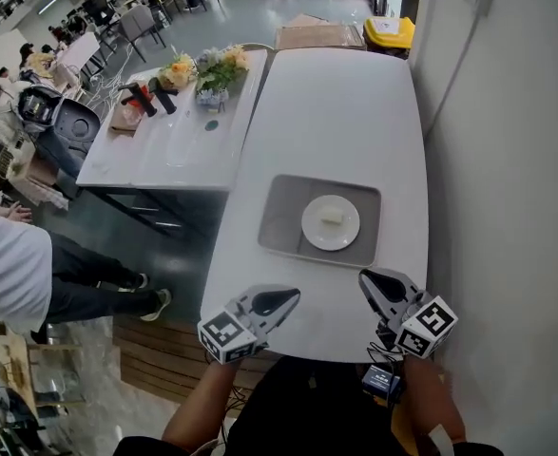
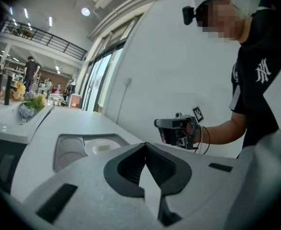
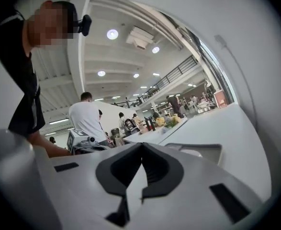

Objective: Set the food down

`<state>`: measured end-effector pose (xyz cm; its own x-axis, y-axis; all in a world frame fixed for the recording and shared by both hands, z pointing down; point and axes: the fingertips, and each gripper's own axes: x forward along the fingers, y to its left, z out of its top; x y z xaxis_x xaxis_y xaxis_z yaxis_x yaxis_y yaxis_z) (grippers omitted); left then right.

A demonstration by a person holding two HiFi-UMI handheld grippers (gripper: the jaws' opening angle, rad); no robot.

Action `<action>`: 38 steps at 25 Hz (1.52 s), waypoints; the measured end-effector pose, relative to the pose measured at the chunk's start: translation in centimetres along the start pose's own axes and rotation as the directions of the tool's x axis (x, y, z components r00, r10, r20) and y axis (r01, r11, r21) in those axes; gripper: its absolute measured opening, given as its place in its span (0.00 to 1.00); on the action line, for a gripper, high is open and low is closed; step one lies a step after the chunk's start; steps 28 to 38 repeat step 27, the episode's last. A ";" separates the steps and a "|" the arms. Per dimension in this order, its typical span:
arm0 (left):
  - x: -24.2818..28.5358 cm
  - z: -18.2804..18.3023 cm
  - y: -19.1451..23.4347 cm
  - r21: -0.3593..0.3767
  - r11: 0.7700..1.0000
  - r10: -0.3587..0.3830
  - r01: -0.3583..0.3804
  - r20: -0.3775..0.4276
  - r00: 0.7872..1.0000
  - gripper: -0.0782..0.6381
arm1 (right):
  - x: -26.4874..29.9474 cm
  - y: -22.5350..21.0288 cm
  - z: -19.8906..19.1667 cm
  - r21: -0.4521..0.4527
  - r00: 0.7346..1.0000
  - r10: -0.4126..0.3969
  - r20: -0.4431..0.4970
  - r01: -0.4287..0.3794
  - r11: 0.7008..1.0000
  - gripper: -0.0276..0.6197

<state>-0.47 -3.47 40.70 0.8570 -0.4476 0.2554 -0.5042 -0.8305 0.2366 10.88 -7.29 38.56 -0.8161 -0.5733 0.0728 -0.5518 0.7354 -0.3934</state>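
The food (image 1: 332, 216) is a small pale block, off-white and only a shade creamier than the round white plate (image 1: 314, 235) it lies on, flat and roughly rectangular. It sits near the plate's centre. In the head view its longer side runs about left to right across the frame; neither end stands out as a front. The plate rests on the right half of a grey tray (image 1: 283, 215), just right of the frame's centre, on a long white table (image 1: 336, 112). Both grippers hover at the lower edge, well clear of the tray: the left gripper (image 1: 293, 297) at lower centre-left, the right gripper (image 1: 366, 277) at lower right, each with its jaws pressed together on nothing.
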 end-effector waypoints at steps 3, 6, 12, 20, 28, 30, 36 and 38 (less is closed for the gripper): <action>-0.6 -1.1 -4.9 -0.013 1.000 -0.023 0.024 0.048 0.999 0.12 | -1.1 4.6 -1.8 -0.017 0.999 0.054 0.003 -0.054 0.998 0.05; -1.1 -1.9 -8.2 0.006 0.998 -0.055 0.055 0.061 0.997 0.12 | -1.2 8.7 -4.3 -0.050 0.997 0.078 -0.026 -0.079 0.996 0.05; -4.4 -0.8 -10.5 0.041 0.988 -0.151 0.146 0.143 0.978 0.12 | -2.8 13.5 -3.7 -0.121 1.000 0.011 -0.022 -0.014 0.993 0.05; -10.1 -1.9 -14.5 0.008 0.960 -0.274 0.280 0.236 0.932 0.12 | -3.5 21.4 -4.6 -0.145 1.000 -0.004 0.015 0.006 0.989 0.05; -14.0 -5.7 -15.3 -0.073 0.942 -0.300 0.329 0.264 0.917 0.12 | -3.6 24.8 -8.8 -0.039 0.999 -0.050 -0.023 0.049 0.998 0.05; -14.0 -5.7 -15.3 -0.073 0.942 -0.300 0.329 0.264 0.917 0.12 | -3.6 24.8 -8.8 -0.039 0.999 -0.050 -0.023 0.049 0.998 0.05; -14.0 -5.7 -15.3 -0.073 0.942 -0.300 0.329 0.264 0.917 0.12 | -3.6 24.8 -8.8 -0.039 0.999 -0.050 -0.023 0.049 0.998 0.05; -14.0 -5.7 -15.3 -0.073 0.942 -0.300 0.329 0.264 0.917 0.12 | -3.6 24.8 -8.8 -0.039 0.999 -0.050 -0.023 0.049 0.998 0.05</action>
